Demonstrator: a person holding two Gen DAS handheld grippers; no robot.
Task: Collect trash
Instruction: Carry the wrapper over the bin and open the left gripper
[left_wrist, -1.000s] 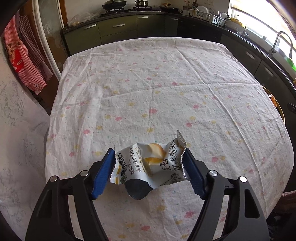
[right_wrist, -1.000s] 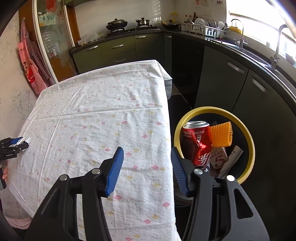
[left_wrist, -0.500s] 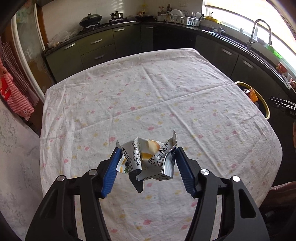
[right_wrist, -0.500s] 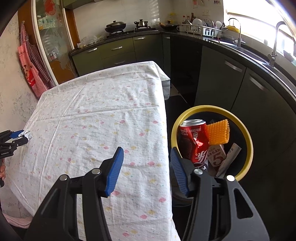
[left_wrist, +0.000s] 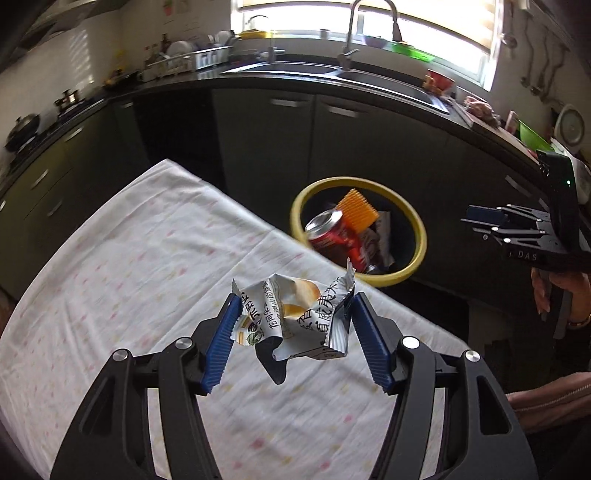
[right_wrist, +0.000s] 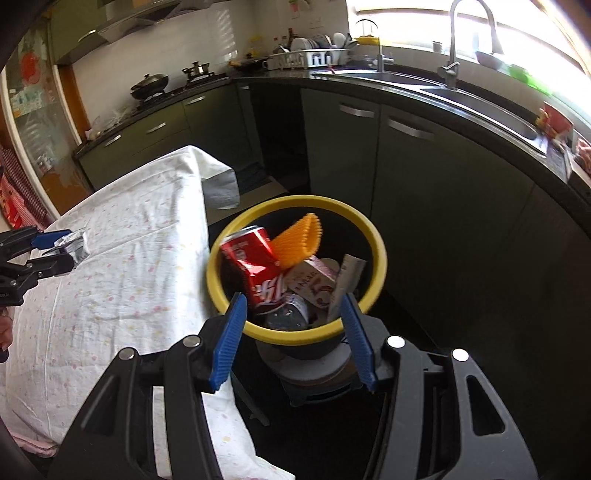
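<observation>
The left gripper (left_wrist: 293, 332) pinches a crumpled snack wrapper (left_wrist: 295, 317) above the clothed table (left_wrist: 129, 266), with the yellow-rimmed trash bin (left_wrist: 419, 225) ahead beyond the table edge, while the empty, open-jawed right gripper (right_wrist: 293, 336) hovers nearer it.

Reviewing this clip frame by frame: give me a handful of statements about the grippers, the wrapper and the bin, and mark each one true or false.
1. The left gripper holds a crumpled snack wrapper. True.
2. The wrapper is already inside the yellow-rimmed bin. False: it is above the tablecloth, short of the bin.
3. The right gripper carries a red can. False: nothing is between its fingers; the red can lies in the bin.
4. An orange comb-like piece is in the bin. True.
5. The bin stands on the table. False: it stands beside the table, lower, by the dark cabinets.
</observation>
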